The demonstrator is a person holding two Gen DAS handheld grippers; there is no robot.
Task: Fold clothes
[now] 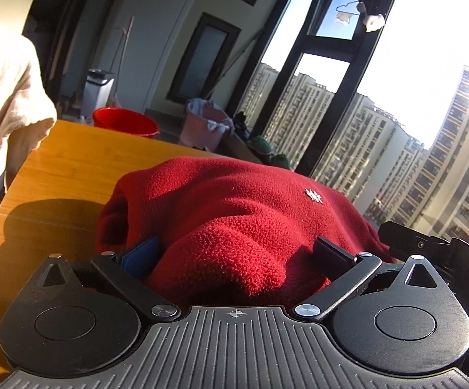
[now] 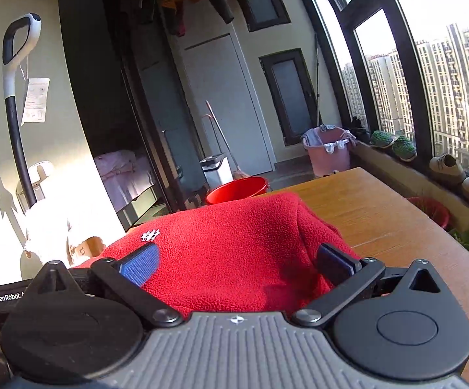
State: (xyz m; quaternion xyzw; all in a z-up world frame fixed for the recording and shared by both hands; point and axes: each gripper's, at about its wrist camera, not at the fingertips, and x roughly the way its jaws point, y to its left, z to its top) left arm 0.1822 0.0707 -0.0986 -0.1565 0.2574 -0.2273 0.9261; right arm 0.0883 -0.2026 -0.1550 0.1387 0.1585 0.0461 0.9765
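Note:
A red fleece garment (image 1: 234, 214) with a small white logo lies bundled on the wooden table (image 1: 66, 168). My left gripper (image 1: 234, 256) has its jaws spread wide, with a thick fold of the fleece bulging between the blue-padded fingers (image 1: 140, 256). The same garment fills the right wrist view (image 2: 228, 243). My right gripper (image 2: 234, 262) is also spread wide around a fold of it, blue pads (image 2: 140, 265) on either side. The right gripper's body shows at the right edge of the left wrist view (image 1: 429, 249).
A red basin (image 1: 126, 121) and a pink laundry basket (image 1: 207, 124) stand on the floor beyond the table. A cream cloth (image 1: 4, 97) hangs at left. Shoes (image 2: 448, 165) sit on the window ledge. A vacuum handle (image 2: 17, 64) stands left.

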